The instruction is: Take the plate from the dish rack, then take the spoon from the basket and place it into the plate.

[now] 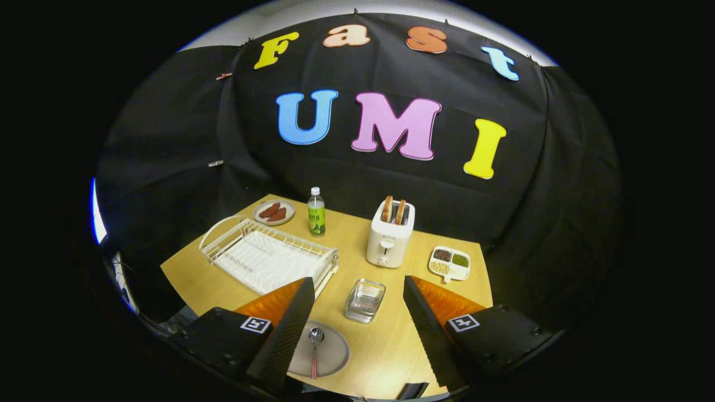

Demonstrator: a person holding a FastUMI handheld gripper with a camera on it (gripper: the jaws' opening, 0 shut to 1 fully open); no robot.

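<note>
The gripper (357, 312) is held high, tilted downward, its two fingers (285, 329) spread wide apart with nothing between them. Both fingers angle inward toward their tips, each base carrying a square marker tag.

Spoon (315, 349) on plate (329, 354) (bowl up)

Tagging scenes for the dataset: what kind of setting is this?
Most likely a staged kitchen tabletop in a recording booth, not a real kitchen. A wooden table backed by black cloth carries a dish rack, a toaster with bread in it, and a plate holding a spoon. The gripper hangs open above.
</note>
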